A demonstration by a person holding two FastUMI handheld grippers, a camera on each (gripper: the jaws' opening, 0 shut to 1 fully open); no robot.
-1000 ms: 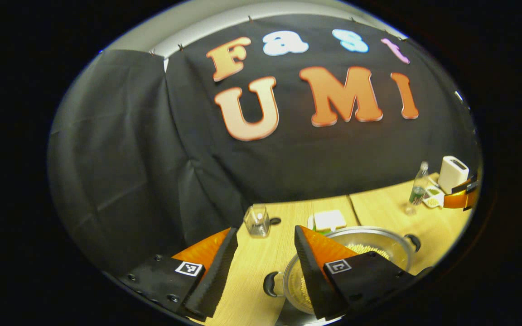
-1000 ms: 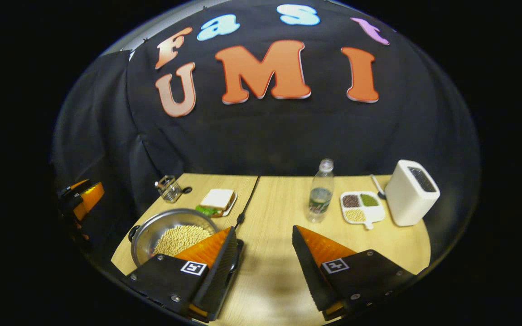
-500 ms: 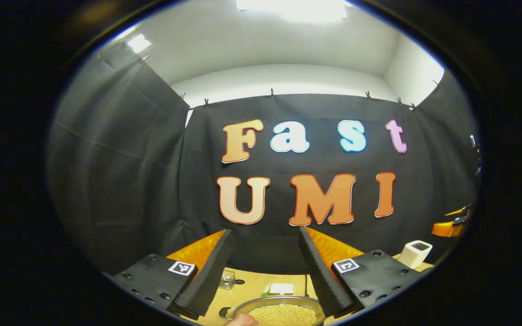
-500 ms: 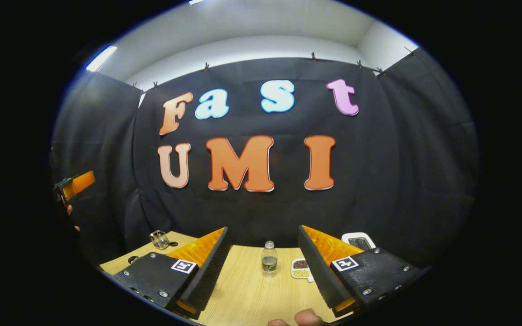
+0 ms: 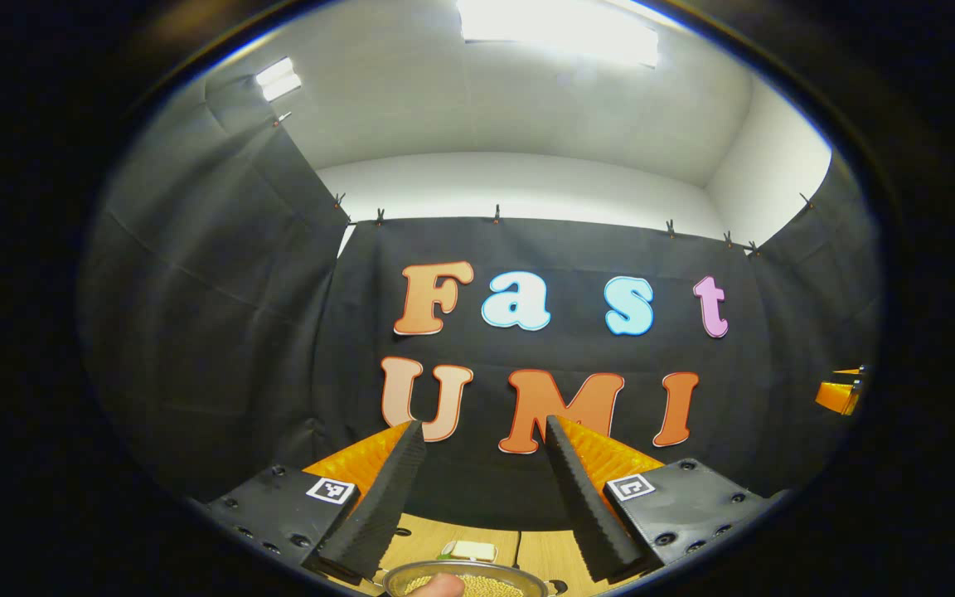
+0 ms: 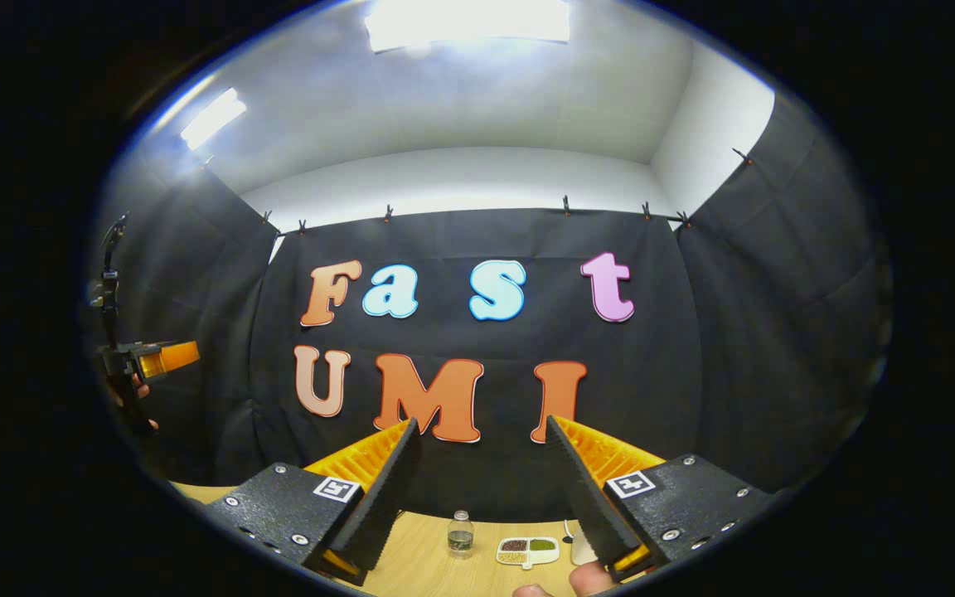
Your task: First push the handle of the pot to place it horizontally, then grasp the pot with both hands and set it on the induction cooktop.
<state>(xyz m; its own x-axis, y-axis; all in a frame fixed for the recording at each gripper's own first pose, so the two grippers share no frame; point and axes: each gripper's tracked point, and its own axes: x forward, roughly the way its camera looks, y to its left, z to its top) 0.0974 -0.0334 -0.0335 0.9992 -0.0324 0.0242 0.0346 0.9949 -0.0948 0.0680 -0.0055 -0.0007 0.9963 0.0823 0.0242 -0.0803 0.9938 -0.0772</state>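
The steel pot (image 5: 477,570) holds pale beans and peeks in at the bottom edge of the left gripper view, far below my left gripper (image 5: 484,427). That gripper is open, holds nothing and is raised, pointing at the booth's wall. My right gripper (image 6: 482,424) is also open, with nothing held, raised above the wooden table (image 6: 419,557). Each gripper appears small in the other's view: the right gripper (image 5: 838,396) at the far right, the left gripper (image 6: 154,358) at the far left with a hand on it.
A sandwich (image 5: 474,550) lies on the table (image 5: 544,557) behind the pot. A water bottle (image 6: 460,533), a small divided dish of beans (image 6: 529,550) and part of a white box (image 6: 579,549) stand low in the right gripper view. Fingertips (image 6: 564,585) show at the bottom.
Both grippers have tilted and risen away from the table, so the pot, bottle and dish have dropped to the bottom edge. Both stay open.
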